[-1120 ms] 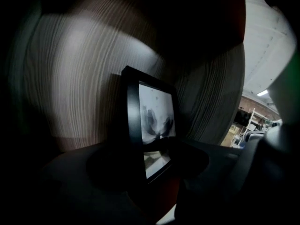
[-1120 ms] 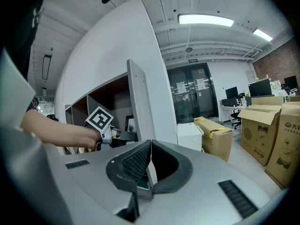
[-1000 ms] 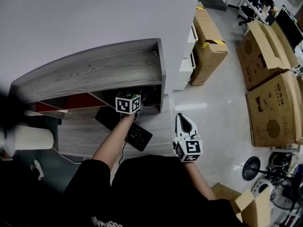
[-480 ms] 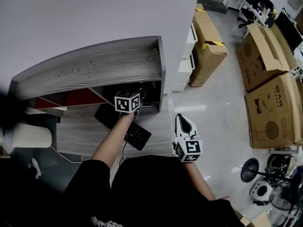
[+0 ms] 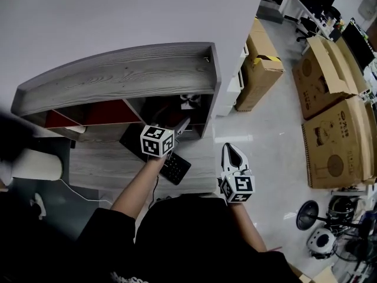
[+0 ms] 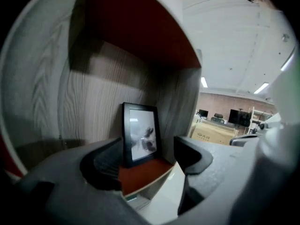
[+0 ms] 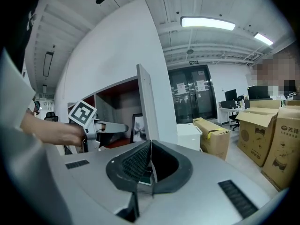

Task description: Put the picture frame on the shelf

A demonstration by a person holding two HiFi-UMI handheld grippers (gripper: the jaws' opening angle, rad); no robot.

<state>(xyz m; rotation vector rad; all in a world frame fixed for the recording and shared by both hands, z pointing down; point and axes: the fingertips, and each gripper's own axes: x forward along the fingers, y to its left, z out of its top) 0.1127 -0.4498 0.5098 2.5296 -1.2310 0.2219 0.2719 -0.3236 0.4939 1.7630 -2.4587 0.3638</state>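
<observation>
The picture frame (image 6: 140, 132), black-edged with a pale greyish print that carries no readable writing, stands upright at the back of the right-end compartment of the shelf (image 5: 118, 81). It rests on the compartment's red floor, close to the wood-grain back wall. In the head view it shows as a small pale patch deep in that opening.

The left gripper (image 6: 147, 156) points into the same compartment. Its fingers (image 6: 192, 154) have just been opening and now stand wide. Nothing is between them, and the frame sits clear beyond their tips.

The right gripper (image 7: 150, 161) hangs off the shelf's right end over the floor, fingers pressed together with nothing held. Each gripper's cube bears black-and-white square markers, not letters.

The shelf stands on a grey wood-grain bench (image 5: 100, 167). A black keyboard (image 5: 174, 167) lies at an angle under the left forearm, its key legends too small to read.

To the right, cardboard boxes (image 5: 333, 99) stand on the glossy floor. They carry dark printed logos and text that I cannot read with certainty.
</observation>
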